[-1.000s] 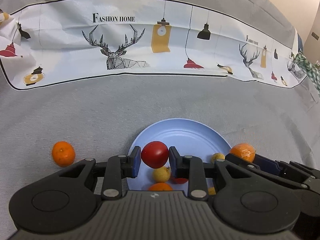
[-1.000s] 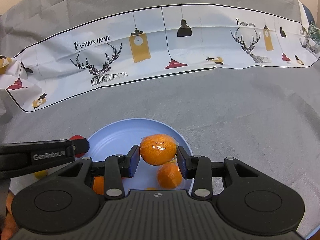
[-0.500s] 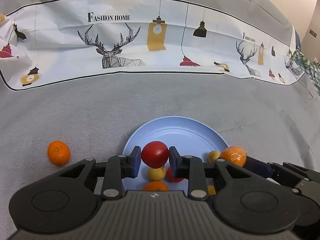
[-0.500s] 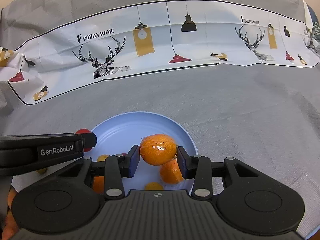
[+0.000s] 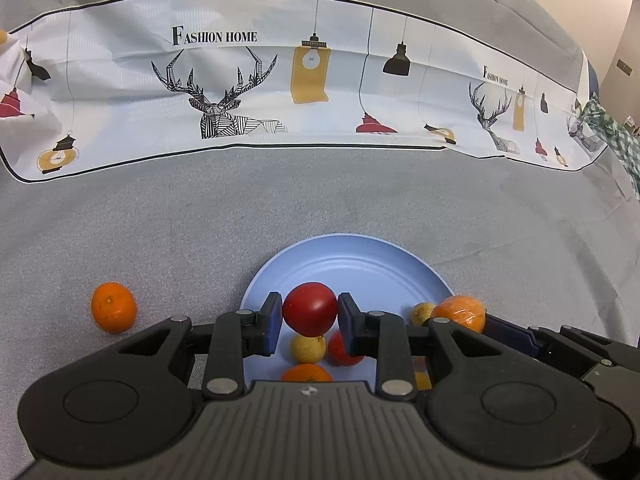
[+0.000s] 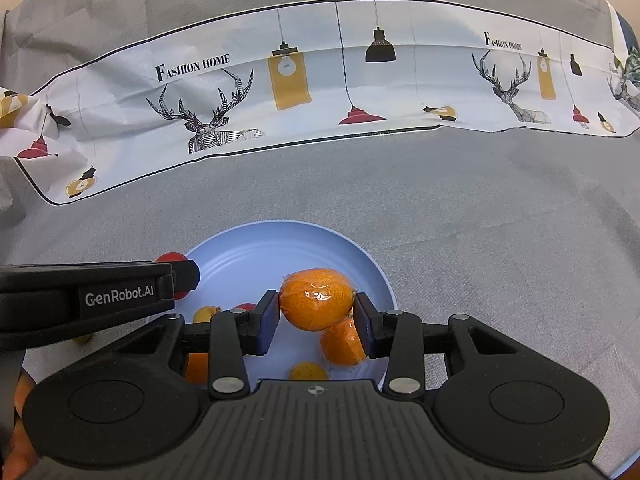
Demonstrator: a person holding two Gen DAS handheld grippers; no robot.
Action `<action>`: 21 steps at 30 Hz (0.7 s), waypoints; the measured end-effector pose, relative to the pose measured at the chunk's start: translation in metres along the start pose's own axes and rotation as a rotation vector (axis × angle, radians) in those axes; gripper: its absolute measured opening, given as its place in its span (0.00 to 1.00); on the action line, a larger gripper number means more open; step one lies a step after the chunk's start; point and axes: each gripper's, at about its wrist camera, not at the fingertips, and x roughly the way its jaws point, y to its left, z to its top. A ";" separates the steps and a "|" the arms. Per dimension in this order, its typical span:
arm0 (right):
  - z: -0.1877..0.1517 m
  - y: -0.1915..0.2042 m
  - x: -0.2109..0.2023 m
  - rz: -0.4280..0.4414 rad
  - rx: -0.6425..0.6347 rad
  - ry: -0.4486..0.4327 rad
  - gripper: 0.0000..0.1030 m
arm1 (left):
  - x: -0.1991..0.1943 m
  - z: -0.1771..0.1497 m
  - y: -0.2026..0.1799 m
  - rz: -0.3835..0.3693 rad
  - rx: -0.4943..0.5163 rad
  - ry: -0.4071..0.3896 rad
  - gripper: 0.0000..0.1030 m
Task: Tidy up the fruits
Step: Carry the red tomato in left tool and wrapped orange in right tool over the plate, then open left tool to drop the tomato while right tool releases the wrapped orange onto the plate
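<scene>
My left gripper (image 5: pixel 309 322) is shut on a red fruit (image 5: pixel 310 309) and holds it over the near part of a light blue plate (image 5: pixel 348 258). My right gripper (image 6: pixel 316 322) is shut on a plastic-wrapped orange (image 6: pixel 317 298) above the same plate (image 6: pixel 256 248). On the plate lie a yellow fruit (image 5: pixel 307 348), another red fruit (image 5: pixel 338 350), an orange (image 5: pixel 306 373) and a second wrapped orange (image 6: pixel 340 344). The right gripper with its orange (image 5: pixel 460 312) shows at the plate's right edge in the left wrist view.
A loose orange (image 5: pixel 113 306) lies on the grey cloth left of the plate. A white printed cloth (image 5: pixel 280 92) with deer and lamps runs across the back. A green checked cloth (image 5: pixel 616 136) lies at the far right.
Both grippers have drifted slightly over the plate with their fruits still held. The plate sits a little further right in the left wrist view.
</scene>
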 end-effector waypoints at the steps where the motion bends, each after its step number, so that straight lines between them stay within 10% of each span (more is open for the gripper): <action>1: 0.000 0.000 0.000 0.000 -0.002 0.000 0.41 | 0.000 0.000 0.000 -0.001 -0.001 0.000 0.32; 21: -0.002 0.004 0.001 -0.021 -0.014 0.001 0.62 | -0.003 0.002 0.002 -0.001 -0.011 -0.002 0.42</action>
